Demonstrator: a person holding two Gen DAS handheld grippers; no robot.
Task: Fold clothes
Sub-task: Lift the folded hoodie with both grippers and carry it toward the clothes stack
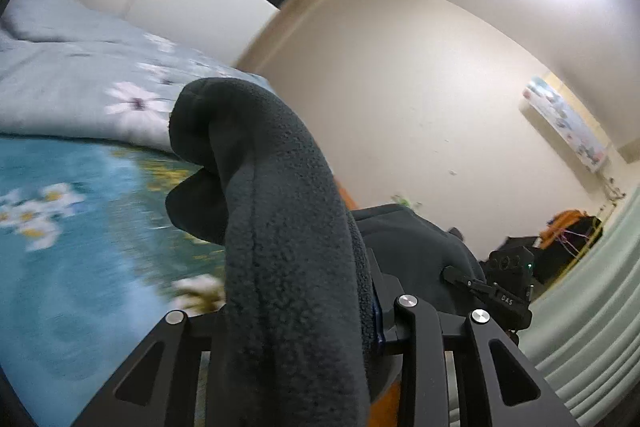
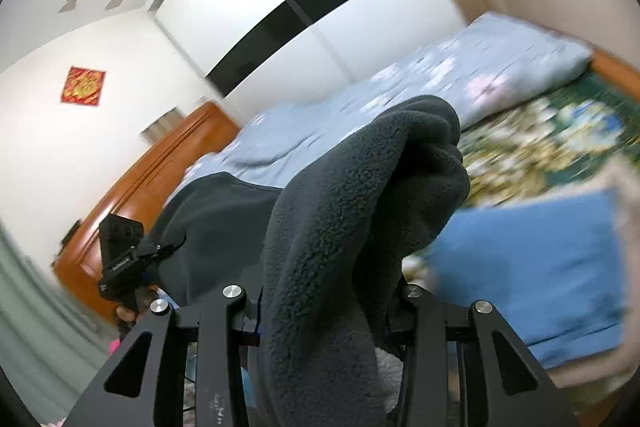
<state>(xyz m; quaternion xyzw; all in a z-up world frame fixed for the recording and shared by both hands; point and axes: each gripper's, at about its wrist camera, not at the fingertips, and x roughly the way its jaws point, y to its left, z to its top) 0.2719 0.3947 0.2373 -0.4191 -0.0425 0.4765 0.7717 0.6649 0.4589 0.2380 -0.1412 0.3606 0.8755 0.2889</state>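
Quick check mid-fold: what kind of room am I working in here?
Most likely a home bedroom. A bed with a floral quilt and wooden headboard fills the view, a sliding-door wardrobe stands behind it, and an air conditioner hangs on the wall.

Fleece garment [image 1: 280,227]: dark grey cloth, nubbly, matt. Grippers: matt black plastic w/ shiny metal bolts [image 2: 234,291]. Headboard [image 2: 160,163]: glossy orange wood. Quilt [image 1: 80,87]: soft printed cloth. Walls [image 1: 400,87] smooth, matt.

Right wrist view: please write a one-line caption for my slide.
Right gripper clamps dark fleece garment above a floral bed.
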